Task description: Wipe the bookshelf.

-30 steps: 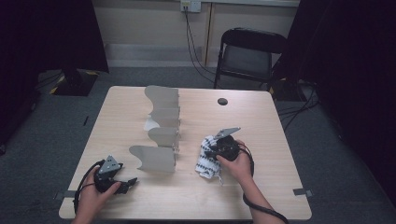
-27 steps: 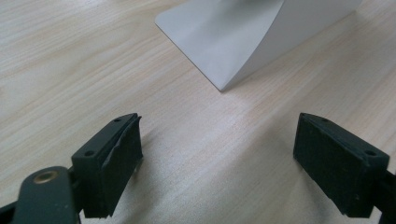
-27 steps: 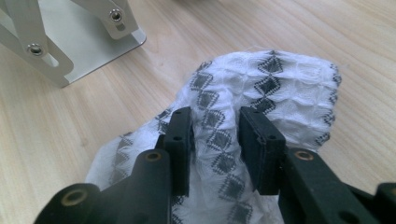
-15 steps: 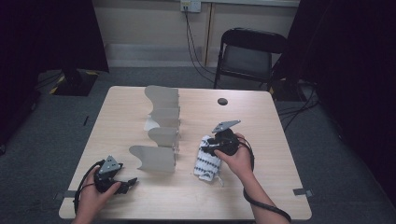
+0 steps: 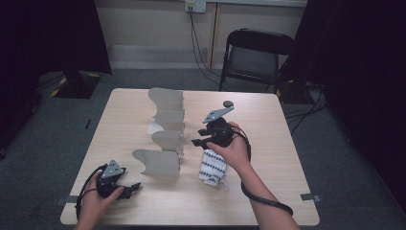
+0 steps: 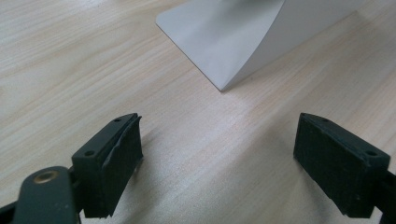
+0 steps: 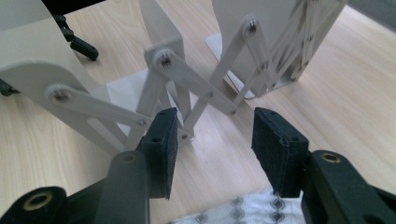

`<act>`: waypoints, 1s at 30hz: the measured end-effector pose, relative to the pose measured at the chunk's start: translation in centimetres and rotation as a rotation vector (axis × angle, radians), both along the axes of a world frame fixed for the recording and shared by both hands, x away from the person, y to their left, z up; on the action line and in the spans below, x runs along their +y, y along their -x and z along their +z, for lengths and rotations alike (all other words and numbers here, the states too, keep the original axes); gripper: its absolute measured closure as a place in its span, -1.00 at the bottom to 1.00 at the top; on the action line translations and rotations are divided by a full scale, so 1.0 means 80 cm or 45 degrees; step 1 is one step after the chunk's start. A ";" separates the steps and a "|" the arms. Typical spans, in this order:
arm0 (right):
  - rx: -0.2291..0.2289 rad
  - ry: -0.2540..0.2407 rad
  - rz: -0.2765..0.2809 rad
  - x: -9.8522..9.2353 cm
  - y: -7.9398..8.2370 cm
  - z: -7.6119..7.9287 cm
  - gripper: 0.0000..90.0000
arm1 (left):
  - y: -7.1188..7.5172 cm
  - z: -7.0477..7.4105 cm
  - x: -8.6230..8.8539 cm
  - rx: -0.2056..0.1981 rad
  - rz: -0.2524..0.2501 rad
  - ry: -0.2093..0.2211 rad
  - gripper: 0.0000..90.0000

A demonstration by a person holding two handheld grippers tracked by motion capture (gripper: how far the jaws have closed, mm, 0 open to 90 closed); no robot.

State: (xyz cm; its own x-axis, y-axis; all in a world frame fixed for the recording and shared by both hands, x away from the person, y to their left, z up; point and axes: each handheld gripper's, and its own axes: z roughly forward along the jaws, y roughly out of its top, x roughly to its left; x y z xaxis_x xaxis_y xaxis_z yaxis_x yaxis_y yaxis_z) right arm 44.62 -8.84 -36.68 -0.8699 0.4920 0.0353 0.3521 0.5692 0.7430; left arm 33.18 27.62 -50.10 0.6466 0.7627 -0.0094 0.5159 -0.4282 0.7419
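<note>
A folded white cloth with a dark pattern (image 5: 213, 165) lies flat on the wooden table (image 5: 282, 143), right of a white accordion rack of several upright panels (image 5: 165, 139). My right gripper (image 5: 198, 136) hovers above the cloth's far end and points at the rack. Its jaws have just been opening and nothing is between them. In the right gripper view the gripper (image 7: 212, 140) faces the rack's scissor links (image 7: 187, 84), with the cloth (image 7: 224, 212) below. My left gripper (image 5: 131, 189) rests open near the front left corner. In its own view the left gripper (image 6: 217, 154) points at the nearest panel's base (image 6: 243, 32).
A small dark round object (image 5: 228, 103) sits near the table's far edge. A black folding chair (image 5: 253, 52) stands behind the table, with cables running down from a wall socket. Bare wood lies left of the rack and along the front edge.
My right gripper has lifted off the cloth and moved toward the far side, its jaws spreading. The cloth stays flat on the table. The left gripper has not moved.
</note>
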 end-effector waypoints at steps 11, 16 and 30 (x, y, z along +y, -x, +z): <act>-0.024 -0.030 0.051 0.032 -0.002 0.031 0.11 | 0.000 0.000 0.000 0.001 -0.002 0.000 -0.67; -0.011 -0.032 0.068 0.054 -0.006 0.025 0.13 | 0.000 0.000 0.000 0.000 0.000 0.000 -0.67; 0.061 0.016 0.067 0.094 -0.027 -0.009 0.40 | 0.000 0.000 0.000 0.000 -0.001 -0.001 -0.67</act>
State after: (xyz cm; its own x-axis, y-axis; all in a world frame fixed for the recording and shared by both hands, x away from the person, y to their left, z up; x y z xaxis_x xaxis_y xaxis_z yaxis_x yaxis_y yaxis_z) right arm 46.78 -1.29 -37.41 -0.8920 0.4465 0.0714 0.3564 0.5971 0.7187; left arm 33.18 27.63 -50.09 0.6472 0.7623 -0.0090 0.5157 -0.4291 0.7416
